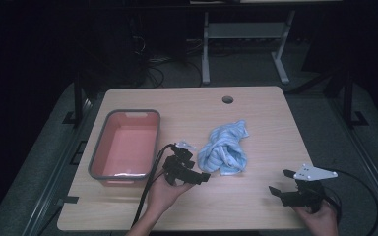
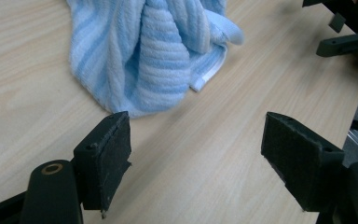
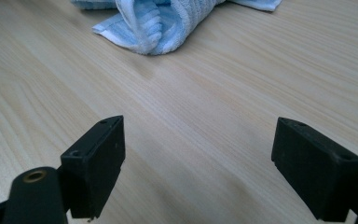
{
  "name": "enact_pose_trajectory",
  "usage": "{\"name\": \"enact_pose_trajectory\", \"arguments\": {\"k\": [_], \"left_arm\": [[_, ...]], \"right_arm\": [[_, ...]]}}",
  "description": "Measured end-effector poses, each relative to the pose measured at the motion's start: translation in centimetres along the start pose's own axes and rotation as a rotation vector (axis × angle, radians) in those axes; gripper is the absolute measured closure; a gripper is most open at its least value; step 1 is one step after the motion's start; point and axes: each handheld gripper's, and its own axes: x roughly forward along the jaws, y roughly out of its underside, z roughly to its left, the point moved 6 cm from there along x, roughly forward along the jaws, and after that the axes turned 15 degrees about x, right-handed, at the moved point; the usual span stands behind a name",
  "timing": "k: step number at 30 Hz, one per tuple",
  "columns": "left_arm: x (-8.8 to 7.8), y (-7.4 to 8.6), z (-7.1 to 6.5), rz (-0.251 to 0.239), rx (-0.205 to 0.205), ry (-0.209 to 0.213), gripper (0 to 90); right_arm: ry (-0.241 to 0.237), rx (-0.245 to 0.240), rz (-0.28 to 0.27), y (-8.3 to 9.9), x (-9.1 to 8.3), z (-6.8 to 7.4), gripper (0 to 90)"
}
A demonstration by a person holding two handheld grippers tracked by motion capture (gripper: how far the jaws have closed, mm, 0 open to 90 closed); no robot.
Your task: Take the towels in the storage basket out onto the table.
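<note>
1. the left gripper (image 1: 203, 178) is sitting in the person's left hand (image 1: 166, 192), low over the wooden table (image 1: 256, 206), with its jaws standing wide apart and nothing between them, so it's released, not gripping anything.

2. the crumpled light blue striped towel (image 1: 225, 148) is lying just ahead of that claw and a bit off to its right in the high view. in the left gripper view the towel (image 2: 154, 51) is sitting right past the jaw tips, closest to the left-hand pad (image 2: 114, 154), but not touching it as far as i can see.

3. the right gripper (image 1: 281, 183) is hanging out near the table's front right corner, held in the person's right hand (image 1: 320, 219), with its grey three-cornered plate (image 1: 315, 173) on top. its jaws are gaping open too, just bare wood between them in the right gripper view.

4. from the right claw's side the towel (image 3: 168, 23) is lying well ahead of it, with a clear stretch of tabletop in between.

5. a pink tub with a grey rim (image 1: 124, 143) is sitting on the far side of the left claw from the towel, just beside its trailing black cable (image 1: 150, 187).

6. a small clear crinkly thing (image 1: 186, 145) is lying right by the back of the left claw; can't tell what it is.
</note>
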Motion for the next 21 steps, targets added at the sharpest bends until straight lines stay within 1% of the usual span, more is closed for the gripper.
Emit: {"name": "enact_pose_trajectory", "arguments": {"k": [1,5,7,10,13,15,21], "left_arm": [[-0.1,0.2,0.0,0.006,0.009,0.001,23.3],[-0.1,0.9,-0.2,-0.003,-0.005,0.003,23.2],[-0.1,1.3,-0.2,0.001,0.0,0.006,23.1],[-0.1,1.6,-0.5,-0.005,-0.003,0.002,23.1],[-0.2,2.0,-0.6,-0.002,0.006,0.004,23.1],[-0.1,2.2,-0.7,-0.007,-0.001,0.008,23.0],[0.0,2.8,-0.9,-0.003,-0.003,0.004,22.9]], "right_arm": [[0.0,-0.002,-0.001,0.0,0.0,0.0,16.8],[0.003,-0.001,0.005,0.0,0.1,0.0,16.8],[0.004,-0.004,0.007,0.0,0.2,0.0,16.7],[0.005,-0.006,0.008,0.1,0.2,0.1,16.7],[0.006,-0.008,0.009,0.1,0.2,0.1,16.7],[0.006,-0.004,0.014,0.2,0.2,0.1,16.7],[0.005,-0.006,0.014,0.3,0.1,0.1,16.7]]}}
